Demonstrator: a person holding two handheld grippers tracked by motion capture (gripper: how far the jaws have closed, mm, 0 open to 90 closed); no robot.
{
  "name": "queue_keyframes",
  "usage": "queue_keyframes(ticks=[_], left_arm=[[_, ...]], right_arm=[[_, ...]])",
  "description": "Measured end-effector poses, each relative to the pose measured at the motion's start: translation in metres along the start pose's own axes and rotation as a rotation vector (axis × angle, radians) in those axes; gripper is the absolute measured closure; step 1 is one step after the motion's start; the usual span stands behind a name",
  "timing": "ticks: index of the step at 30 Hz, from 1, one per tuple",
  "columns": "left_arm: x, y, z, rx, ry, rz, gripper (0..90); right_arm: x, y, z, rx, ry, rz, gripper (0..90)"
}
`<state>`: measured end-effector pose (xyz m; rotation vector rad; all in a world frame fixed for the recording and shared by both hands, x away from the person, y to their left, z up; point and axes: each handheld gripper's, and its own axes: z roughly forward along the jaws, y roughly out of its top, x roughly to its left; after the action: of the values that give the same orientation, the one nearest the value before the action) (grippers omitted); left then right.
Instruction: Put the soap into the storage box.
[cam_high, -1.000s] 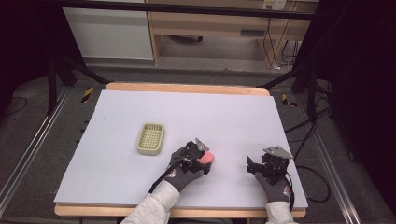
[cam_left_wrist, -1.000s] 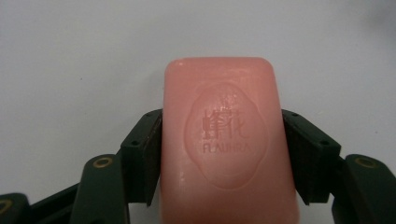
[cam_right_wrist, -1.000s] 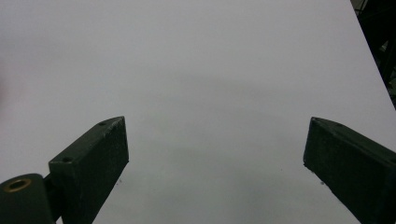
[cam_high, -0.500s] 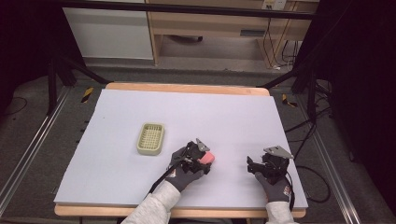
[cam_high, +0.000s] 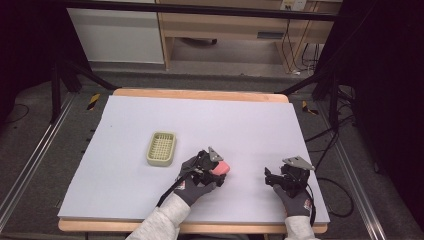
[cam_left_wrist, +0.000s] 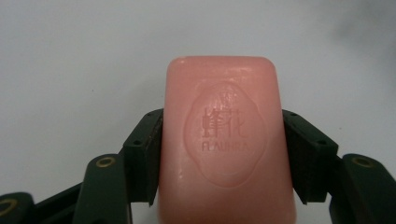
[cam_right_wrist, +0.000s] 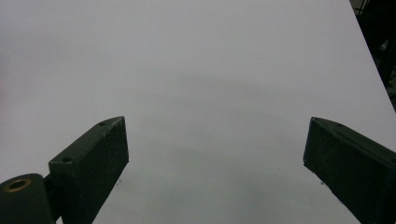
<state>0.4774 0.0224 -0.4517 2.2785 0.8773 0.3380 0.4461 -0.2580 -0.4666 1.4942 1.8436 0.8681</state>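
Note:
A pink bar of soap (cam_left_wrist: 224, 140) with a stamped oval mark lies flat between my left gripper's two black pads (cam_left_wrist: 152, 140), which press on its long sides. In the high view the soap (cam_high: 222, 168) sits at the front middle of the white table (cam_high: 200, 120), with my left gripper (cam_high: 216, 172) shut on it. A pale yellow-green slatted soap dish (cam_high: 161, 148) stands empty just left of that hand. My right gripper (cam_high: 270, 177) rests at the front right. Its jaws stand wide apart over bare table, with nothing between them (cam_right_wrist: 215, 149).
The table's wooden edge (cam_high: 200, 93) runs along the far side. Black frame legs and cables (cam_high: 330, 100) stand off the right edge. A cabinet and shelving (cam_high: 220, 30) lie beyond the table.

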Motion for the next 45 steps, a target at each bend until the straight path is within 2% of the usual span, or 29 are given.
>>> queue_keyframes(ticks=[20, 45], left_arm=[[0.014, -0.004, -0.024, -0.027, -0.002, -0.017, 37.2], [0.030, -0.005, -0.052, -0.063, 0.018, -0.034, 37.2]], right_arm=[[0.000, 0.000, 0.000, 0.000, -0.005, -0.002, 6.8], [0.000, 0.000, 0.000, -0.004, -0.004, -0.004, 6.8]])
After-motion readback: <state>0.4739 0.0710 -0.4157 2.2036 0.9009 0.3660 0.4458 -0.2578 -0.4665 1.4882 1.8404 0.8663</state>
